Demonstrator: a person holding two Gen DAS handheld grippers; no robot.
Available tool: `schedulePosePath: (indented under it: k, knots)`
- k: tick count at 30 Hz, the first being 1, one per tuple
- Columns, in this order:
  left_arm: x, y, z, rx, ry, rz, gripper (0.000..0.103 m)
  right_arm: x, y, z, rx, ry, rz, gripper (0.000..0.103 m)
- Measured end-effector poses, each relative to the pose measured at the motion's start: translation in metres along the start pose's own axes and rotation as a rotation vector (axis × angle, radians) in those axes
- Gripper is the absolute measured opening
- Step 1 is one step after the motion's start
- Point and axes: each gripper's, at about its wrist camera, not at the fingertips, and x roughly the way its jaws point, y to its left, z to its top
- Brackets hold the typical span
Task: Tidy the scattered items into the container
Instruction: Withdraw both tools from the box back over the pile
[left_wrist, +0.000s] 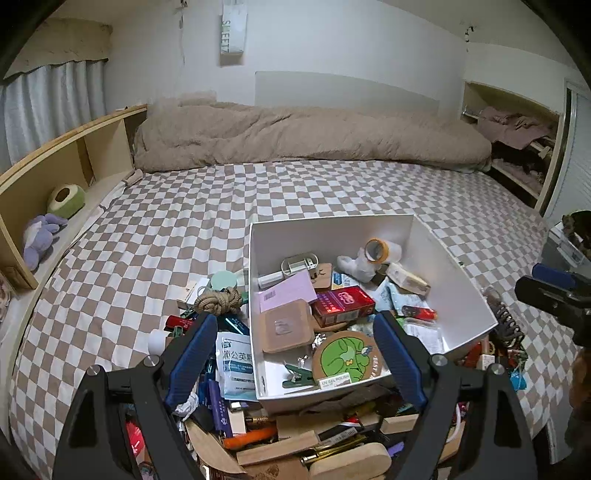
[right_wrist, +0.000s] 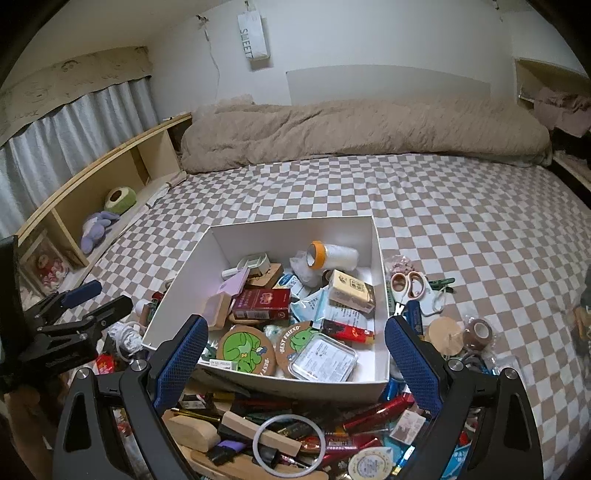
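Left hand-held gripper: spread, empty.
Right hand-held gripper: spread, empty.
Container: directly ahead of both.
Wooden block: below right hand-held gripper, long axis crosswise.

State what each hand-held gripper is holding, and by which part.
Nothing is held: the left hand-held gripper and the right hand-held gripper are both open and empty above the white box.

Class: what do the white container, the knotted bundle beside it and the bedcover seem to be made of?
White rectangular container: probably matte card or thin plastic; flat, thin walls, crisp corners.
Tan knotted rope bundle: likely natural fibre; twisted, rough strands.
Beige-and-white checked bedcover: woven fabric; soft creases, no shine.
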Motion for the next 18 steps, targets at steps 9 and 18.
schedulePosePath:
  k: [9, 18]
  knots:
    - [-0.023, 0.001, -0.003, -0.003, -0.031, -0.014, 0.092, -0.018, 0.001, -0.016, -0.038, -0.032, -0.058, 0.096]
    - [-0.04, 0.008, -0.014, -0.017, -0.05, -0.016, 0.094, -0.033, -0.005, -0.029, -0.028, -0.055, -0.081, 0.096]
